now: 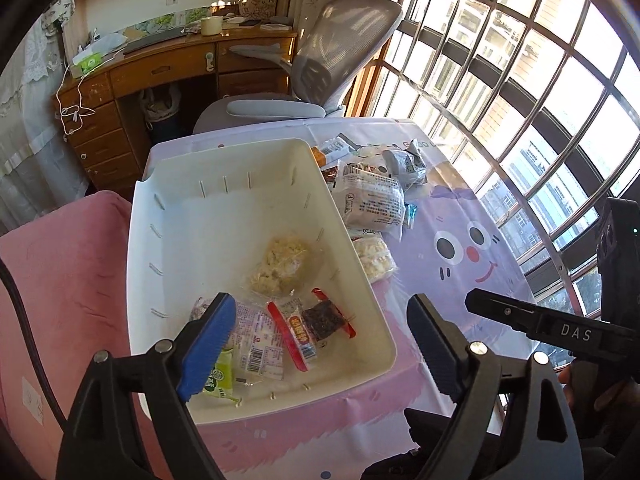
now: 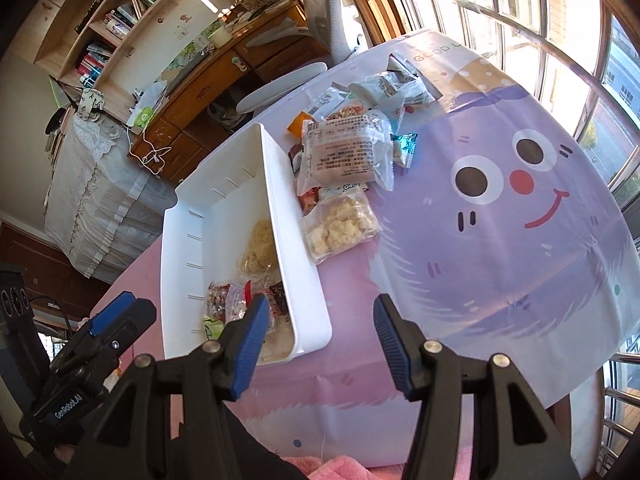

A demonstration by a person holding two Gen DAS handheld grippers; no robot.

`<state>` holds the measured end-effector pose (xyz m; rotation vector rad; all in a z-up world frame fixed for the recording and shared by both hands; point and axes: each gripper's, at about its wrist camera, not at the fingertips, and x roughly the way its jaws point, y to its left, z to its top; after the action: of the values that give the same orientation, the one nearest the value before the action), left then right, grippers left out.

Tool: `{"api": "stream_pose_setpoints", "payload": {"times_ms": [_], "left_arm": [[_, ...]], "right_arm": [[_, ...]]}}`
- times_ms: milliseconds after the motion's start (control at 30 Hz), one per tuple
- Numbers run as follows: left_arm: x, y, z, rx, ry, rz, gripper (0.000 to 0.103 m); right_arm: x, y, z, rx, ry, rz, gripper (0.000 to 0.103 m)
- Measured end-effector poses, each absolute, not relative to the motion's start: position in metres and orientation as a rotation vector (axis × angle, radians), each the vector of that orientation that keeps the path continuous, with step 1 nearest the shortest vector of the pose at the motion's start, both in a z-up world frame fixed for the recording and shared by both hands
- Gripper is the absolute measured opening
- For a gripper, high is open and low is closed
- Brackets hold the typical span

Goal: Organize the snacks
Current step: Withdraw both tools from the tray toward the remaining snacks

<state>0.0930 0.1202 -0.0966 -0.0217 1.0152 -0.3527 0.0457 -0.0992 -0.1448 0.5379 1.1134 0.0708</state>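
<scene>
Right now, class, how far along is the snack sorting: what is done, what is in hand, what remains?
Done: several packets, including a red-edged one, lie in the white bin. In hand: nothing; the left gripper and right gripper are open and empty. Left: the snack pile on the tablecloth beside the bin.

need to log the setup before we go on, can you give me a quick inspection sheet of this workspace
surface: table under a cartoon-face tablecloth, pink near edge
job's things: white bin holding several snack packs; loose snack pile beside it on the cloth
clutter: nothing seen beyond the snacks
grippers: left tool open above the bin's near end, nothing between its pads; right tool open above the cloth, empty
cables: black cable at left edge
surroundings: wooden desk, office chair, barred window
</scene>
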Motion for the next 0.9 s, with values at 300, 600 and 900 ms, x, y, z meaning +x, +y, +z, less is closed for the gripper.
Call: {"api": "stream_pose_setpoints", "payload": {"times_ms": [300, 600, 900], "left_arm": [[0.091, 0.055, -0.093, -0.037, 1.037, -0.259, 0.094], [0.092, 0.002, -0.107, -0.08, 1.106, -0.137, 0.095], [0.097, -0.031, -0.137, -0.177, 1.227, 0.031, 0.095]], "right_arm": [[0.056, -0.162, -0.132, 0.413, 1.109, 0.138, 0.055], [0.076, -0.214, -0.128, 0.292, 1.119, 0.218, 0.055], [0.099, -0.246, -0.125, 0.124, 1.081, 0.289, 0.055]]}}
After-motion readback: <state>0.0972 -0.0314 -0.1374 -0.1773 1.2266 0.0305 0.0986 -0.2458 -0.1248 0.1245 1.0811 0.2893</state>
